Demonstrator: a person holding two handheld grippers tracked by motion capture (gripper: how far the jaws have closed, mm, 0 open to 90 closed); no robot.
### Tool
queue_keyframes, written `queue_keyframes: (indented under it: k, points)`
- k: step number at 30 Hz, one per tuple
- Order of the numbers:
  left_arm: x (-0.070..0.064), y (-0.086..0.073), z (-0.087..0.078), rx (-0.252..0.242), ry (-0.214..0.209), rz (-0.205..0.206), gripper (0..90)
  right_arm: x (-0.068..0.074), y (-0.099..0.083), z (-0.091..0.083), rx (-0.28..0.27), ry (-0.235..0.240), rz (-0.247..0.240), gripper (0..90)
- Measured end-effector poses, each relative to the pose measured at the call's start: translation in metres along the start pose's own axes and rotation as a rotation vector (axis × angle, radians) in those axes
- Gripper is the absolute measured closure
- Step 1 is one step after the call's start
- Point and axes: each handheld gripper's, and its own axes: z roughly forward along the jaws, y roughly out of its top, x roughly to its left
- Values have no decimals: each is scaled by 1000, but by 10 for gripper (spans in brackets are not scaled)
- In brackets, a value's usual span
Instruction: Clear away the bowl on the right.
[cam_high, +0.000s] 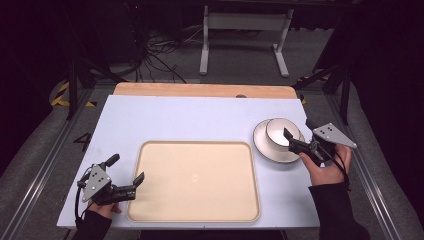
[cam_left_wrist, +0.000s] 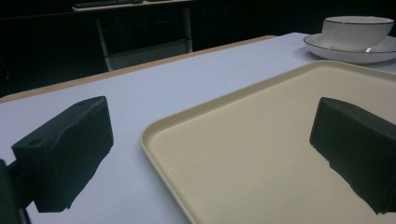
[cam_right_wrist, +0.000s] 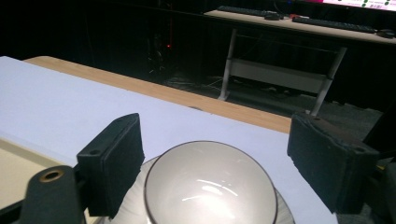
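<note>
A white bowl stands on a white dark-rimmed plate at the table's right. My right gripper is open just right of them, its jaws straddling the bowl's near side. In the right gripper view the bowl sits empty, low between the jaws of the right gripper, and the plate peeks out below it. A beige tray lies empty in the middle. My left gripper is open at the tray's left edge, one jaw over the tray and one over the table.
The white tabletop has a wooden strip along its far edge. Beyond it are a dark floor with cables and a white desk frame. The left gripper view shows the bowl and plate far off.
</note>
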Motion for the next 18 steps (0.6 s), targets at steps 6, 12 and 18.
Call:
queue_keyframes:
  k: [6, 12, 18]
  points:
    - [0, 0, 0, 0, 0, 0, 1, -10, 2, 6, 23, -9, 11, 187]
    - [0, 0, 0, 1, 0, 1, 1, -19, 1, 12, 39, -23, 29, 187]
    - [0, 0, 0, 1, 0, 1, 2, -27, 0, 20, 71, -29, 43, 185]
